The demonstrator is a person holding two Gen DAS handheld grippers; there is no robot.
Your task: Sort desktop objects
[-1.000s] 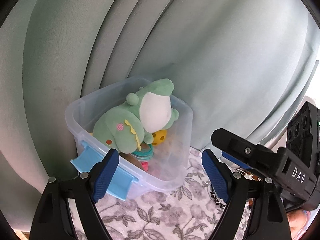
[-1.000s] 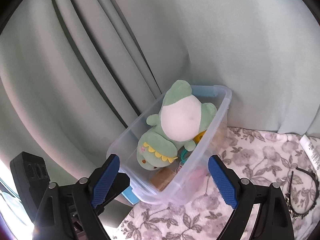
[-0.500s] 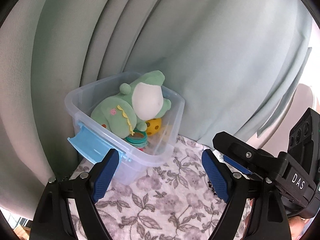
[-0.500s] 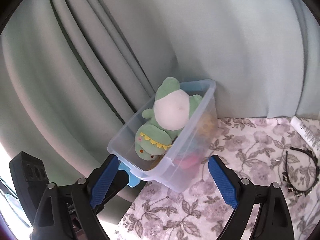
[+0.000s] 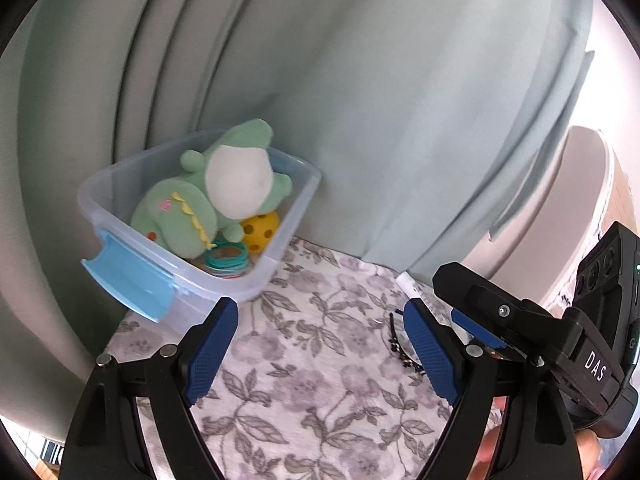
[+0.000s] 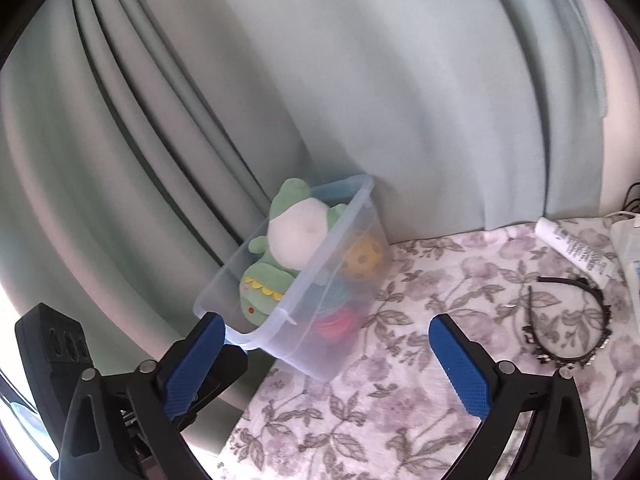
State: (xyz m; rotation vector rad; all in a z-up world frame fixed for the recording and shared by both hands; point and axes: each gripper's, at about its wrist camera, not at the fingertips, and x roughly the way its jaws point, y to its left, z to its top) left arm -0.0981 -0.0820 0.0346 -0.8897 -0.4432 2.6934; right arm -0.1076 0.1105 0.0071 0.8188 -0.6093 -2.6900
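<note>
Both tools hang above the flowered tablecloth (image 5: 304, 364) with nothing between their blue pads. The left gripper (image 5: 318, 350) is spread wide at the bottom of its view, and the right gripper (image 6: 326, 366) is spread just as wide in its own.

The clear plastic bin (image 5: 298, 216) sits at the left of centre in the left view, against the pale green curtain (image 5: 380, 100), its blue latch (image 5: 130, 276) facing the camera. A green plush dinosaur (image 5: 188, 208) lies in it, over a yellow holed ball (image 5: 262, 232) and some teal bands (image 5: 226, 260).

In the right view, a black beaded headband (image 6: 568, 320) lies on the cloth at the right edge, well apart from the bin, with a white tube (image 6: 572, 252) just beyond it.
</note>
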